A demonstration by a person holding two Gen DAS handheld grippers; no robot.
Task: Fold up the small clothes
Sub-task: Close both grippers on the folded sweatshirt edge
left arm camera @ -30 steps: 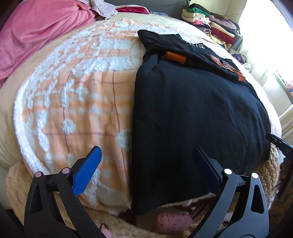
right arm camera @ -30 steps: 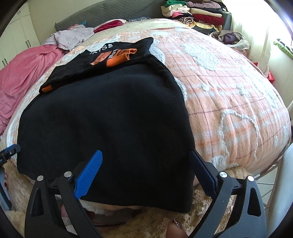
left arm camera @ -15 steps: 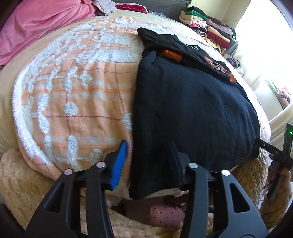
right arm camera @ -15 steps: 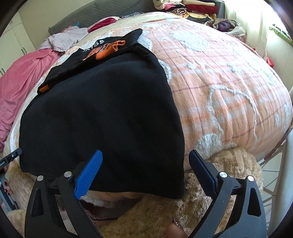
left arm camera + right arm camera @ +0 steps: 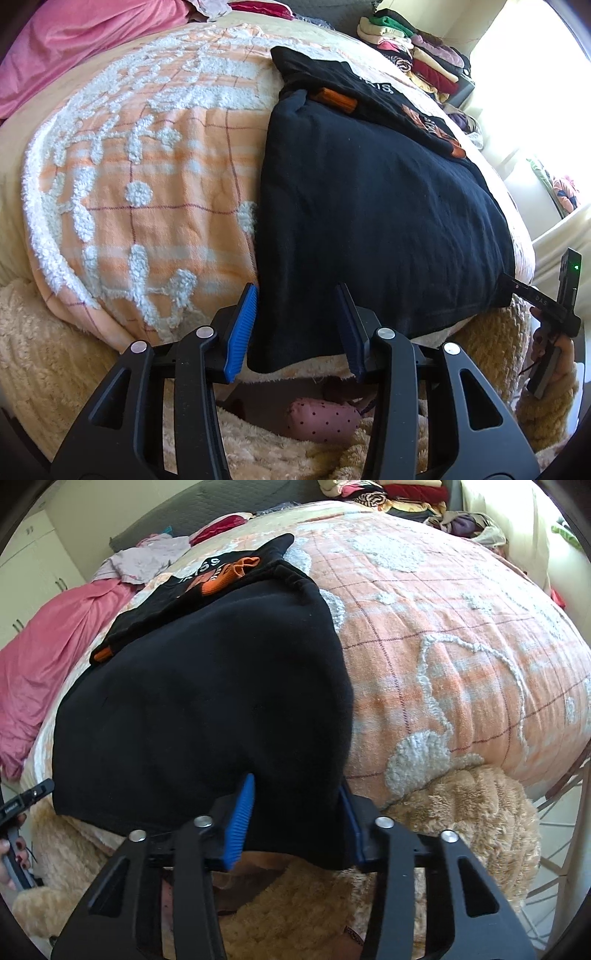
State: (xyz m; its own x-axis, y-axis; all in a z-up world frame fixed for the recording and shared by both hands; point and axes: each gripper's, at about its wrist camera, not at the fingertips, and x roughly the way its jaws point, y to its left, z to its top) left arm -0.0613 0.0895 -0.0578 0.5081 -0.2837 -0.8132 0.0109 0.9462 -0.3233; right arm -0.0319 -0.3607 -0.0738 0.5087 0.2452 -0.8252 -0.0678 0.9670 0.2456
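Observation:
A large black garment [image 5: 369,221] [image 5: 203,701] lies spread flat on the bed, its near hem hanging over the edge. My left gripper [image 5: 295,328] straddles the hem's left corner. Its jaws are half apart and opening slightly, and the cloth lies flat between them without being bunched. My right gripper [image 5: 295,812] is at the hem's right corner. Its jaws are closing, and the cloth fills the gap and creases against the blue pad [image 5: 242,812]. A second black garment with orange print [image 5: 388,96] [image 5: 207,579] lies just beyond the large one.
An orange-and-white tufted blanket [image 5: 147,166] [image 5: 461,646] covers the bed, with a fluffy beige throw [image 5: 55,350] [image 5: 480,830] along its near edge. Stacked folded clothes [image 5: 417,55] sit at the far corner. A pink sheet [image 5: 55,646] lies at the far left. A pink dotted item [image 5: 325,421] lies below.
Both grippers came in onto the near hem corners. The left jaws narrowed first, from wide to half apart. The right jaws narrowed in the last half second, now with cloth between them.

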